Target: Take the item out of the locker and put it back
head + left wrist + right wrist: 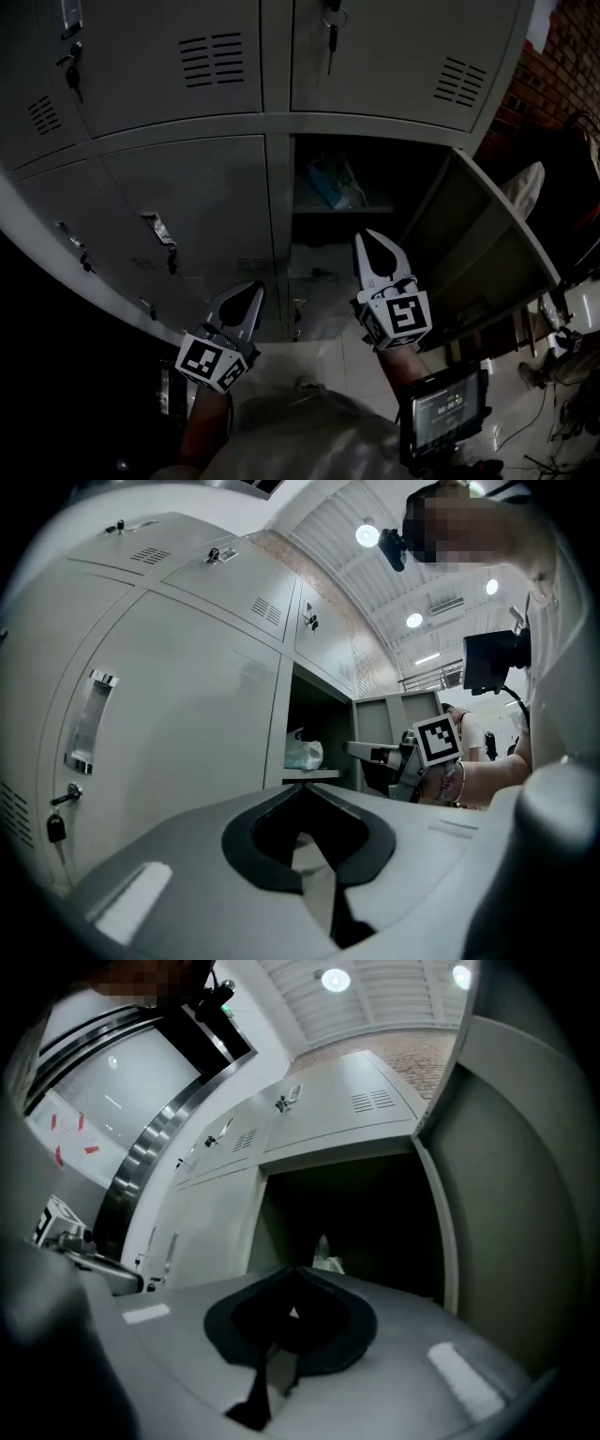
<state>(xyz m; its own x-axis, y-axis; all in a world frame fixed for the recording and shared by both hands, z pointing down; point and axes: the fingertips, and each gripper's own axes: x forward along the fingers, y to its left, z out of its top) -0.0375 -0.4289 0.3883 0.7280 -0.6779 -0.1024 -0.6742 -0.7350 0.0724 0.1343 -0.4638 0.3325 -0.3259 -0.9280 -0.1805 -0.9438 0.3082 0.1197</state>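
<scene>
Grey lockers (187,206), dim light, one door (487,253) swung open. We count one item, a pale bag (336,185), sitting on the shelf (375,210) inside. Two grippers, both with jaws together and empty: right gripper (370,239) just before the opening, left gripper (251,295) lower. We'd part the right jaws first, reach in level, and pinch the bag's top.

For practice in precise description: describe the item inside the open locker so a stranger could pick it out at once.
Start at the wall of grey lockers; only one door stands open, swung right. On the shelf inside that dark compartment sits a pale bluish crumpled bag, the only thing seen on that shelf.
</scene>
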